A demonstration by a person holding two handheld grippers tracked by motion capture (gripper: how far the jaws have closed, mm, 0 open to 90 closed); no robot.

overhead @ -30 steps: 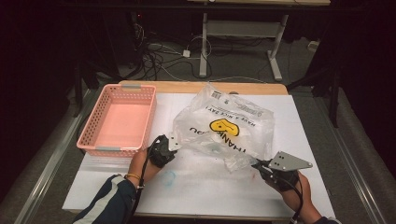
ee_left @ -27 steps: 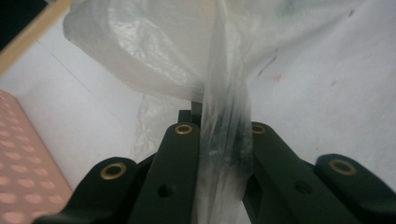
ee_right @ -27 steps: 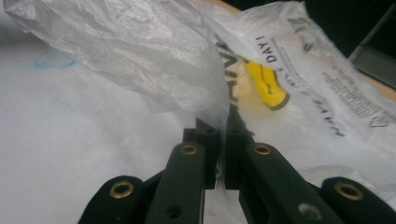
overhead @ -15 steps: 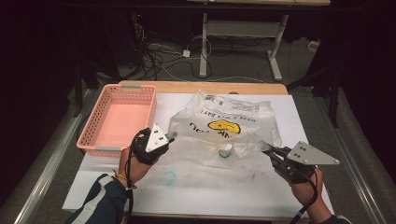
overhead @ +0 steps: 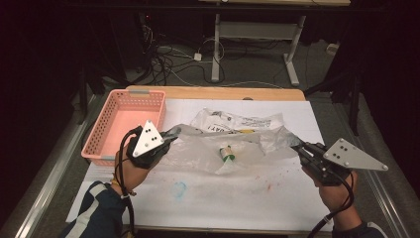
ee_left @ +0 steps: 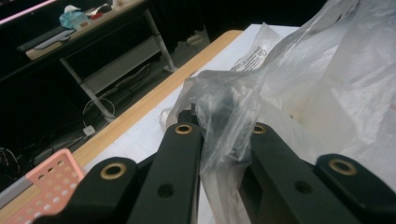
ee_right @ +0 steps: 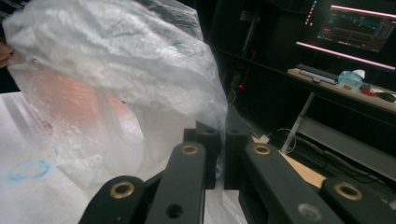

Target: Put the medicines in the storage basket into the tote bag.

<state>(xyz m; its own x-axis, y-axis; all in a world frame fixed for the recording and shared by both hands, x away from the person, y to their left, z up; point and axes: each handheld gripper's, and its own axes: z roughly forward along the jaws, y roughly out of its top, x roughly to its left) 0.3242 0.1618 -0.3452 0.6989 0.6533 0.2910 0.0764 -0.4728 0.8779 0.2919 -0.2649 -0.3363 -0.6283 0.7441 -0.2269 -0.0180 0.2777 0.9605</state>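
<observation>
A clear plastic bag (overhead: 208,144) with printed lettering hangs stretched between my two grippers above the white-covered table (overhead: 223,198). My left gripper (overhead: 173,134) is shut on the bag's left edge; in the left gripper view the film (ee_left: 233,102) is bunched between the jaws of this gripper (ee_left: 219,123). My right gripper (overhead: 297,146) is shut on the right edge, and in the right gripper view the bag (ee_right: 116,70) billows up from that gripper (ee_right: 217,135). A small white and green object (overhead: 227,152) sits low in the sagging middle of the bag.
A pink perforated basket (overhead: 99,141) stands at the table's left, and its corner (ee_left: 51,172) is seen past the left gripper. A blue scribble (overhead: 179,189) and reddish specks mark the paper. A desk frame and cables lie beyond the far edge.
Both hands have risen and lifted the bag's near edge off the table. The bag has gone from lying flat to sagging between the grippers, with the small object now at its low point.
</observation>
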